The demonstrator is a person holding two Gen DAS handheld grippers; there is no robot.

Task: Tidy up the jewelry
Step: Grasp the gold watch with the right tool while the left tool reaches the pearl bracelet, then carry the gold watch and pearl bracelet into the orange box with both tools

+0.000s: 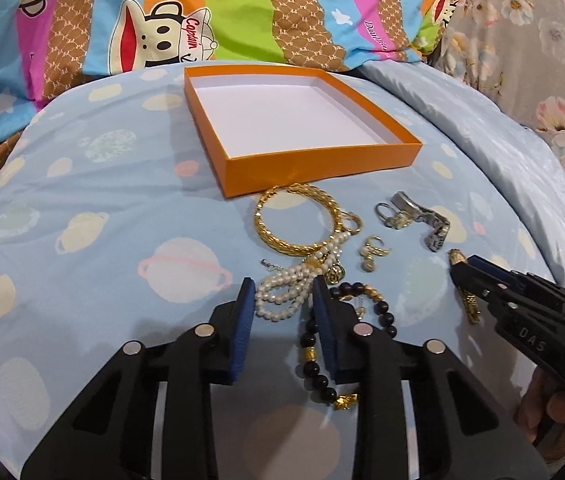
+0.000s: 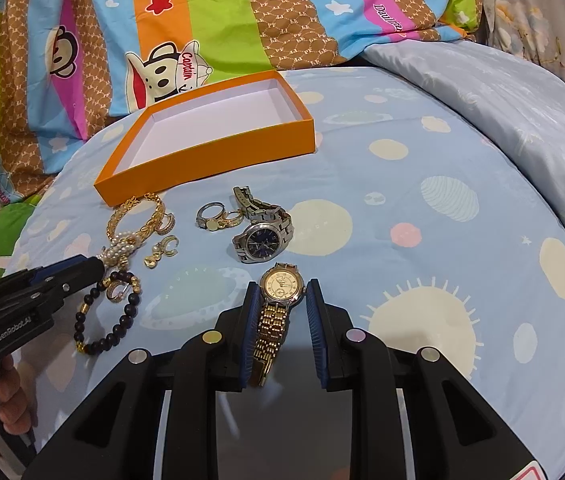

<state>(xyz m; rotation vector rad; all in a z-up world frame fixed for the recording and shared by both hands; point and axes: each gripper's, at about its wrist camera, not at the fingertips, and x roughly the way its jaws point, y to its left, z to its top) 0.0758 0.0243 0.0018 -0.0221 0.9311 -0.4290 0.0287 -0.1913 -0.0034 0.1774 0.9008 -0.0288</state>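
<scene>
Straddling the gold watch (image 2: pixel 280 300), your right tongs (image 2: pixel 281 292) stand apart, unclamped, likely lined up to lift it into the empty box (image 2: pixel 218 148). Your left tongs (image 1: pixel 282 292) gape over the pearls (image 1: pixel 278 292). Everything lies on a soft bed (image 2: pixel 422 200), against a striped quilt (image 2: pixel 210 12).

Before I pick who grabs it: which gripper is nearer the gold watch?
Right. The right gripper straddles the gold watch, its open fingers on either side of the band. The left gripper is off to the watch's left, open around the pearl strand.
</scene>
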